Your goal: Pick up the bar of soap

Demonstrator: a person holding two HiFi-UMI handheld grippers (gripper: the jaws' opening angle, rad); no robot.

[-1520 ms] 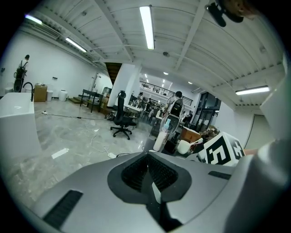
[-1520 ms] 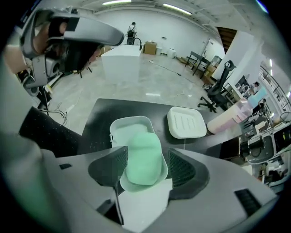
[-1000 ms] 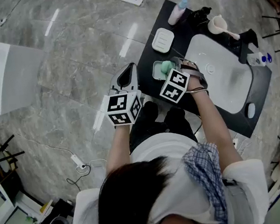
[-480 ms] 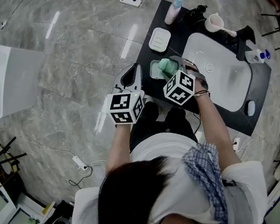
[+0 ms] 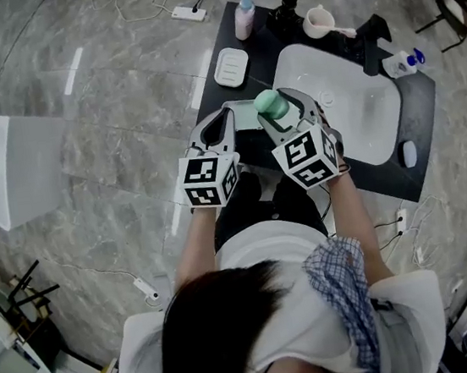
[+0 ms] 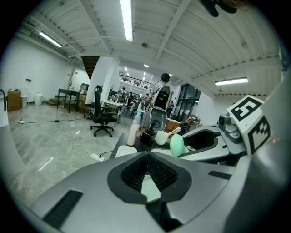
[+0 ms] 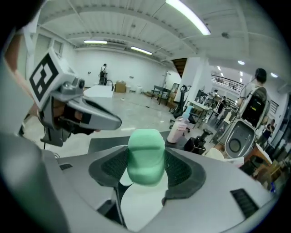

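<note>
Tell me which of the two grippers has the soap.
The right gripper: its jaws are clamped on the green bar of soap. The left gripper, beside it, has nothing between its jaws.

Right gripper (image 5: 280, 109) rose clear of the worktop (image 5: 264, 45), green bar of soap (image 5: 268, 102) clamped between its fingers, left gripper (image 5: 224, 116) drifted in alongside it.

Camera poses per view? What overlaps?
Head view: person's head, steeply down at counter; hair, arms, left gripper, right gripper.
Left gripper view: on it, along shut jaws toward counter; right gripper shows.
Right gripper view: on it, along jaws clamping bar of soap; left gripper shows.
Shared: gripper views both see soap, pink bottle.
</note>
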